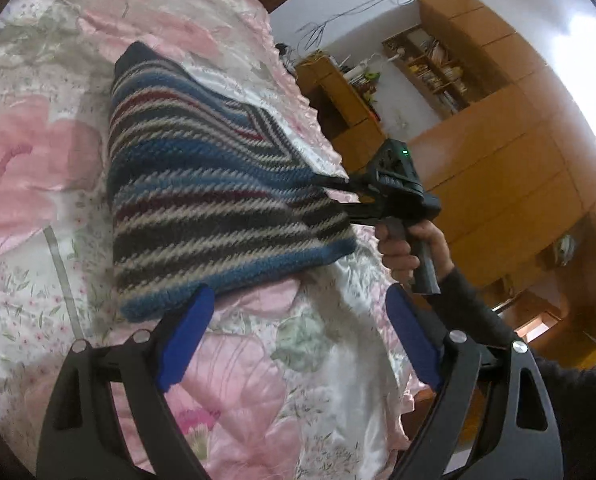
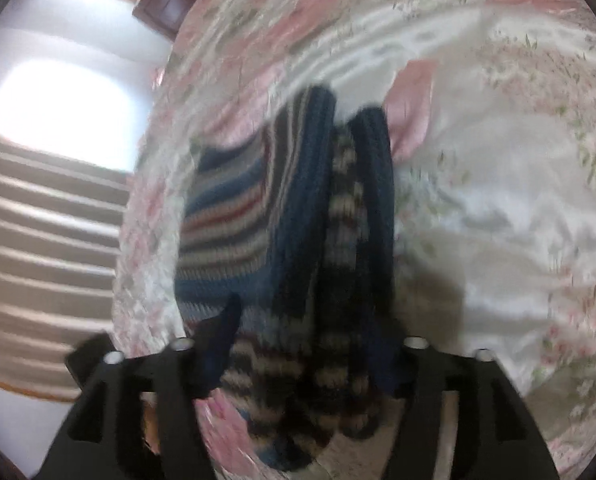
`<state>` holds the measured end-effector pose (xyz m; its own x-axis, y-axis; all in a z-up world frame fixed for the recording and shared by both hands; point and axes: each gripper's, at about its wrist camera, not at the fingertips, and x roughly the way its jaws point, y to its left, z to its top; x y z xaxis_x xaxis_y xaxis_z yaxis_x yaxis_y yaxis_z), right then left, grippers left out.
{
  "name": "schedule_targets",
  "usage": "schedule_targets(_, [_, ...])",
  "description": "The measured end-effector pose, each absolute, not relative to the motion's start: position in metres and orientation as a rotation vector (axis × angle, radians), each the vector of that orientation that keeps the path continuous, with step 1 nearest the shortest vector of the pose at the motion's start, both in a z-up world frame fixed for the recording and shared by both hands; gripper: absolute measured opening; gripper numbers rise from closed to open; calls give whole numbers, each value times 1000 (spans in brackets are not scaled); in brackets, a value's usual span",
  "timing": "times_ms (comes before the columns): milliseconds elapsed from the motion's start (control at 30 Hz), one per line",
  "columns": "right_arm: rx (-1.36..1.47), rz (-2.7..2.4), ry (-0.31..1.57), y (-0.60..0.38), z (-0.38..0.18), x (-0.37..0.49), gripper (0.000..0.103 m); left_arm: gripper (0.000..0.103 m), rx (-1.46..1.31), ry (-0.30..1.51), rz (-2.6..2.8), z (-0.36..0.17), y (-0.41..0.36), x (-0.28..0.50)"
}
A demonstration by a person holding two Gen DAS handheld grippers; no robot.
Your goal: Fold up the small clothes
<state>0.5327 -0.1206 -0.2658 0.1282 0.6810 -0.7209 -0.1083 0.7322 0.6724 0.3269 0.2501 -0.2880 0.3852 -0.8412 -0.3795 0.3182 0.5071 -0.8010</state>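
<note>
A small striped knit garment [image 1: 202, 196] in blue, grey, cream and dark red lies on the pink floral bedspread [image 1: 30, 168], with its right side lifted off the bed. My right gripper [image 1: 340, 200] is shut on that lifted edge, and a hand [image 1: 402, 248] holds its grip. In the blurred right wrist view the knit garment [image 2: 298, 216] is bunched between the fingers of the right gripper [image 2: 310, 344]. My left gripper [image 1: 300, 294] stands open just in front of the garment's near edge. Nothing is between its blue pads [image 1: 186, 336].
The bed's edge [image 1: 322, 132] runs down the right side of the left wrist view. Beyond it stand a wooden wardrobe [image 1: 498, 160] and cluttered shelves [image 1: 430, 68]. The right wrist view shows a striped curtain [image 2: 46, 232] and a bright window [image 2: 66, 100] to the left of the bed.
</note>
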Motion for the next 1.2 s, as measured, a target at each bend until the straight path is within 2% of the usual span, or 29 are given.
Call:
schedule_targets(167, [565,649,1355,-112,-272,551,64,88,-753,899,-849,-297,250,325])
schedule_targets(200, [551,643,1360,-110,-273,553,54,88,-757,900,-844,-298,250,325])
schedule_targets(233, [536,640,1361,-109,-274,554,30,88,-763,902,-844,-300,250,325])
schedule_targets(333, [459,595,1292,-106,-263,556,21,88,-774,913,-858,-301,246,326])
schedule_targets(433, [467,518,1215,-128,-255,550,20,88,-770,922,-859,-302,242,326])
schedule_targets(500, [478,474,1295,-138,-285,548,21,88,-779,928,-862,-304,243,328])
schedule_targets(567, [470,479,1305,-138,-298,543,25,88,-781,928,-861,-304,243,328])
schedule_targets(633, [564,526,1272,-145,-291,540,41,88,-784,925,-862,-304,246,328])
schedule_targets(700, [596,527,1244,-152,-279,532,47,88,-785,932,-861,-305,248,329])
schedule_targets(767, [582,528,1255,-154,-272,522,48,88,-780,935,-859,-306,249,329])
schedule_targets(867, [559,551,1257,-154,-262,494,55,88,-794,928,-858,-305,251,329])
schedule_targets(900, [548,565,1252,-152,-260,486,53,89,-792,925,-858,-304,252,329])
schedule_targets(1000, [470,558,1317,-138,-276,471,10,89,-792,925,-853,-303,253,329])
schedule_targets(1100, [471,502,1387,-135,-303,462,9,89,-828,932,-844,-307,257,330])
schedule_targets(1167, [494,521,1368,-139,-298,460,10,89,-861,936,-847,-309,261,333])
schedule_targets(1200, [510,531,1349,-142,-291,462,14,89,-861,933,-847,-309,262,333])
